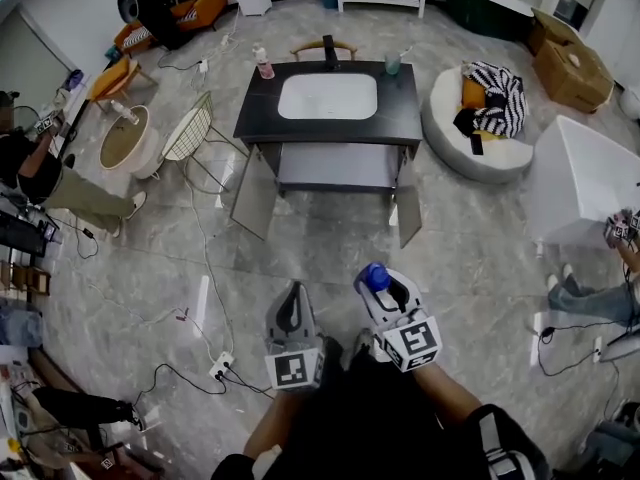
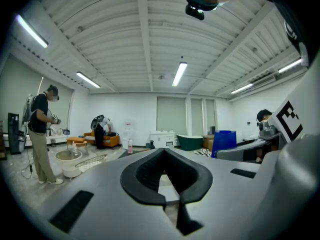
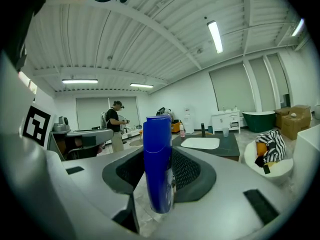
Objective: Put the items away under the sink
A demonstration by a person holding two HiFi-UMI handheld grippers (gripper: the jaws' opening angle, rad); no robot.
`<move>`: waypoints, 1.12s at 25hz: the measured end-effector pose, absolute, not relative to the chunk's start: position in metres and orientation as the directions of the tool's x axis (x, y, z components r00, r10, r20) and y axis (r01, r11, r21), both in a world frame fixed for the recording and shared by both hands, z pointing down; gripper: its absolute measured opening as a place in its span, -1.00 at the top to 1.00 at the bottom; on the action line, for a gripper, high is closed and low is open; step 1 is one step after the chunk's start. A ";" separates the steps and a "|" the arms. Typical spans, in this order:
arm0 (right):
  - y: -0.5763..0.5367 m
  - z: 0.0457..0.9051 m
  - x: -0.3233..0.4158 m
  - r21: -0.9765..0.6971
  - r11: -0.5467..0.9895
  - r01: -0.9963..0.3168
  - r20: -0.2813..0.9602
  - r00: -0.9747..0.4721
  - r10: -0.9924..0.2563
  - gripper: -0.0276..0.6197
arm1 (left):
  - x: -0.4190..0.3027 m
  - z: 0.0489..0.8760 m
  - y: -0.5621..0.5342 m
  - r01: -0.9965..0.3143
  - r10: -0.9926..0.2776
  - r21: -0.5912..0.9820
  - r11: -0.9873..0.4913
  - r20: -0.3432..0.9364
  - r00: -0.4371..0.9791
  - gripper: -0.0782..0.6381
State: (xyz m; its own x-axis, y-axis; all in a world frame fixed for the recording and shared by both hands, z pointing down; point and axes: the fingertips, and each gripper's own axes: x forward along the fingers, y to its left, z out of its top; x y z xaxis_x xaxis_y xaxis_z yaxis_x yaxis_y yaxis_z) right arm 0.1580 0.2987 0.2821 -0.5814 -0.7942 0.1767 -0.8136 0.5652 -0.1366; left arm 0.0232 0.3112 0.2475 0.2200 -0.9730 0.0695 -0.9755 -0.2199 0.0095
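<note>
- Plainly, the blue bottle (image 3: 158, 164) was stiff plastic with a smooth, rather slippery skin. I judged it light, though how full it was could not be told.
- It stood upright, cap uppermost, clamped round its lower half by the right gripper (image 3: 160, 184). That seemed the sound place to take it, since the rounded cap would give little to pinch.
- The right gripper's jaws were parted only by the bottle's width, a ribbed pad pressed to either side.
- The left gripper (image 2: 167, 184) had its jaws drawn together with nothing between them, and it hung just beside the right one, at about nine o'clock from it.
- The sink cabinet (image 1: 400, 118) stood well apart at the person's twelve o'clock. Both doors (image 1: 255, 203) were swung wide, and the shelf (image 1: 335, 166) showed under the basin.
- The bottle was not yet anywhere near that shelf.
- On the counter, a pink bottle (image 1: 264, 65) sat at the basin's eleven o'clock and a cup (image 1: 392, 64) at its one o'clock.
</note>
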 end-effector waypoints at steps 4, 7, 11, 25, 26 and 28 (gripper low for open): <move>0.281 0.294 0.150 -0.136 0.589 -0.797 0.196 -0.604 -0.772 0.45 | 0.018 0.257 0.295 -0.980 -0.976 -0.001 -0.200 0.082 0.200 0.74; 0.256 0.301 0.136 -0.109 0.608 -0.786 0.208 -0.616 -0.759 0.45 | 0.008 0.263 0.266 -0.981 -0.977 0.005 -0.193 0.089 0.193 0.74; 0.208 0.307 0.115 -0.084 0.617 -0.783 0.211 -0.619 -0.757 0.45 | -0.010 0.270 0.216 -0.980 -0.977 0.032 -0.195 0.081 0.197 0.74; 0.024 0.328 0.048 -0.046 0.611 -0.791 0.210 -0.605 -0.768 0.45 | -0.082 0.278 0.051 -0.978 -0.975 0.068 -0.197 0.088 0.202 0.74; 0.014 0.331 0.045 -0.051 0.613 -0.789 0.211 -0.608 -0.765 0.45 | -0.083 0.280 0.045 -0.979 -0.976 0.073 -0.192 0.092 0.199 0.74; -0.007 0.334 0.040 -0.053 0.620 -0.783 0.205 -0.616 -0.760 0.45 | -0.084 0.285 0.030 -0.980 -0.976 0.074 -0.185 0.102 0.192 0.74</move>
